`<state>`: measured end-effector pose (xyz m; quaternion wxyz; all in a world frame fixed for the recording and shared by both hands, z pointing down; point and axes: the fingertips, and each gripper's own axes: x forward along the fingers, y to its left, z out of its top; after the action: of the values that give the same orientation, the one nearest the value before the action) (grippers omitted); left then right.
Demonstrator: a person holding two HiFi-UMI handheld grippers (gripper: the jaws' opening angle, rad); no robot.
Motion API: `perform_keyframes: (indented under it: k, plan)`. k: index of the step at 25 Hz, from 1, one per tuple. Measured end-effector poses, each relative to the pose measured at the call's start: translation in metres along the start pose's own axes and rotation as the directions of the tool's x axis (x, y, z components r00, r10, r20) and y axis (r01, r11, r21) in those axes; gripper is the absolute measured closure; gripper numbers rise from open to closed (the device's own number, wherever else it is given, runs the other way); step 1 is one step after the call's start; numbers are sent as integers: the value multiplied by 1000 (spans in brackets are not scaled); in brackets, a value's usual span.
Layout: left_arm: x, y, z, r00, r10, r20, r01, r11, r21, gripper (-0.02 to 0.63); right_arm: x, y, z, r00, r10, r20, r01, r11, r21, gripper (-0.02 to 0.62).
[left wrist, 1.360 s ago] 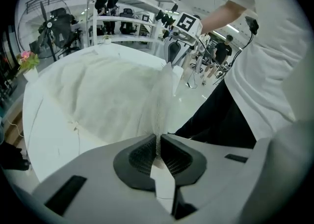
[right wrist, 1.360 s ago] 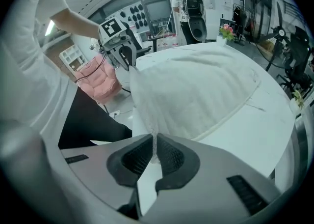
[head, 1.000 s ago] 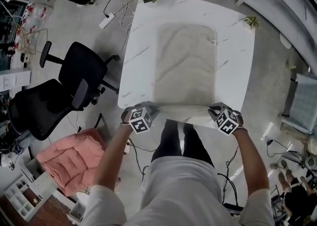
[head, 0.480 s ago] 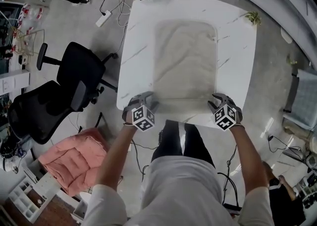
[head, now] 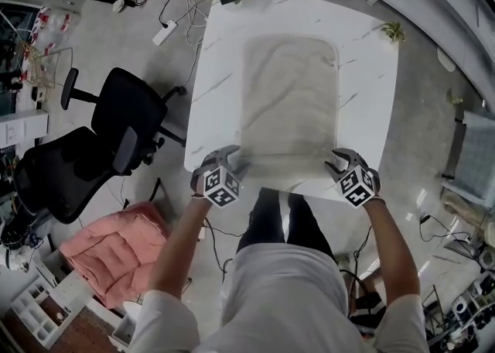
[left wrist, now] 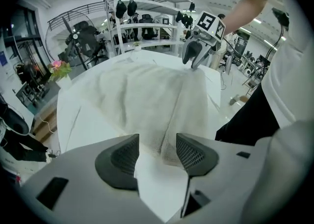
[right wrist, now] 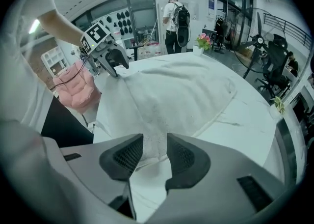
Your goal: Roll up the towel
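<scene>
The towel [head: 290, 104] lies spread flat down the middle of the table [head: 371, 88], with its near hem close to the table's near edge. My left gripper [head: 231, 161] points down at that edge of the table, over the towel's left corner. Its jaws stand apart and have just been opening; the hem lies in the gap and is not pinched. My right gripper [head: 339, 162] is at the same table edge, over the right corner. Its jaws have also just been opening, with cloth loose between them.
</scene>
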<state>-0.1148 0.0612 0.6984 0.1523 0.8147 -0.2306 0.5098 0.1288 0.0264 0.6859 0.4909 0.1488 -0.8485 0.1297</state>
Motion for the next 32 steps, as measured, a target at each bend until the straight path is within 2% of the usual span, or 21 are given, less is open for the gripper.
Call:
perform_keyframes:
  k: [4,7,12,15,18,24,28,32]
  plan:
    - [-14,-9,8,999,0,47,1,1000,-11,356,-11,18,5,999,36,16,-35,999,-30,430]
    - [-19,-30,12,997,-34,73,33,999,7,375,-11,39,2,997,81,5,-80,995,-66,430]
    - [-8,-73,-3,998,-60,27,57,993,100,402,-4,67,-13,994,106,-24,-108,988,-106,430]
    - [-4,-85,-16,1000,-29,9,27,991,135,410,-1,74,-18,995,91,-35,-95,988,-126,430]
    - [3,-82,-24,1000,17,6,-17,991,136,407,3,74,-25,996,73,-49,-79,987,-137,430]
    - [18,-75,-27,999,42,6,-42,989,145,423,14,65,-36,998,-5,-62,-6,983,-185,433]
    - [20,-66,-26,996,86,13,-87,982,165,502,22,56,-40,994,-85,-68,65,967,-245,482]
    - [18,-71,-28,997,82,12,-83,981,174,541,22,59,-46,993,-100,-70,78,960,-269,540]
